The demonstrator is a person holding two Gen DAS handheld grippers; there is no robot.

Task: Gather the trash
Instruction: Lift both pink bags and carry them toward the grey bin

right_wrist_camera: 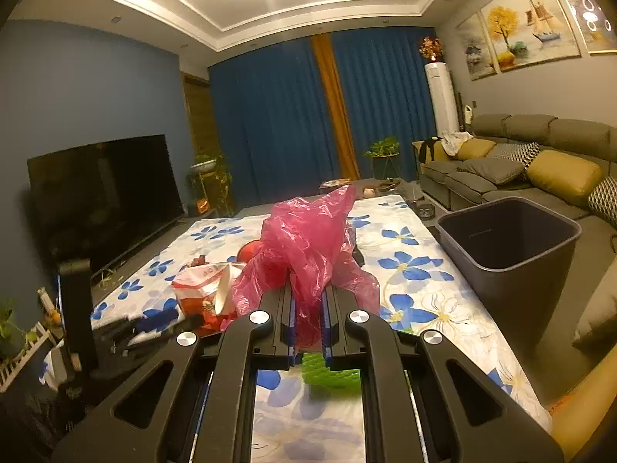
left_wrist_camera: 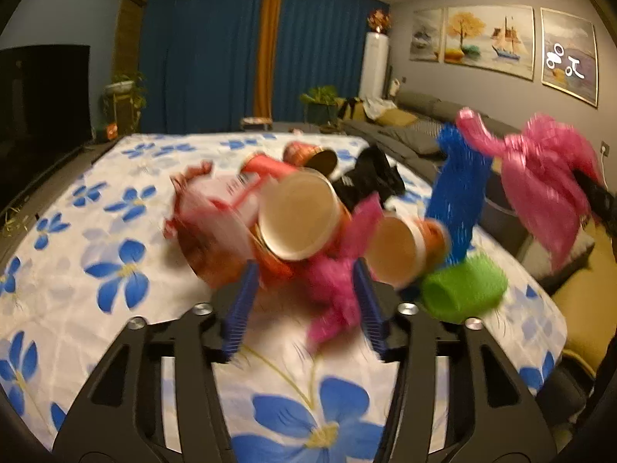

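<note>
The right gripper (right_wrist_camera: 308,322) pinches a pink bag (right_wrist_camera: 304,239) mid-frame; the left gripper (left_wrist_camera: 304,305) gapes, empty, by cups (left_wrist_camera: 299,218). The bin (right_wrist_camera: 513,231) at right looks empty: barely begun.

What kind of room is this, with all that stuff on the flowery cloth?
It looks like a living room in someone's home. There is a long grey sofa with cushions, a big television by the wall, and framed paintings above the sofa.

Both wrist views look along their tongs over the floral desk (left_wrist_camera: 115,231) toward the blue curtains (right_wrist_camera: 277,115). Left sits close, low; right higher. Shared: desk, curtains.
</note>
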